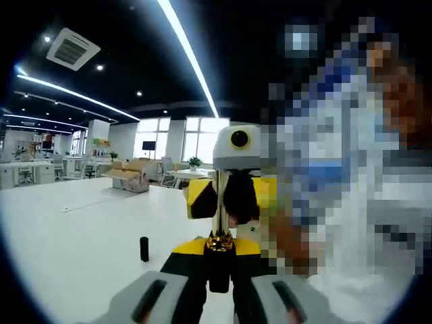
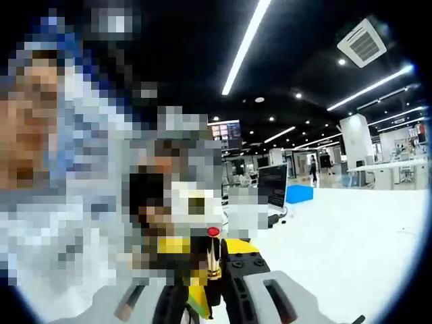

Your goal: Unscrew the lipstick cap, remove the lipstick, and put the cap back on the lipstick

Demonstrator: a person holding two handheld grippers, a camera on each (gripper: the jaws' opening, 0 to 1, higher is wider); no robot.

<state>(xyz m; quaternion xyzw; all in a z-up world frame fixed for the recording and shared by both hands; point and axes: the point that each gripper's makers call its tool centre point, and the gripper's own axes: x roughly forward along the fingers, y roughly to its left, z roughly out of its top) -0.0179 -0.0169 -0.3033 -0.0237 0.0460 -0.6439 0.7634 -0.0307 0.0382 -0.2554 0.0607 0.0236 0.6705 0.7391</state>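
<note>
Between right fingers (image 2: 212, 297), uncapped lipstick (image 2: 213, 256), upright.

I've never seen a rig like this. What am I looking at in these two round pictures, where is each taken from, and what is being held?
There is no robot here. A person holds a pair of tongs in each hand, and a fisheye camera rides on each pair. The left gripper view looks along the left tongs, the right gripper view along the right tongs. The two face each other over a white table. The left tongs grip the black base of an uncapped lipstick; its red tip shows in the right gripper view. I cannot tell whether the right tongs grip it too. A small black cap, probably the lipstick's, stands on the table.
</note>
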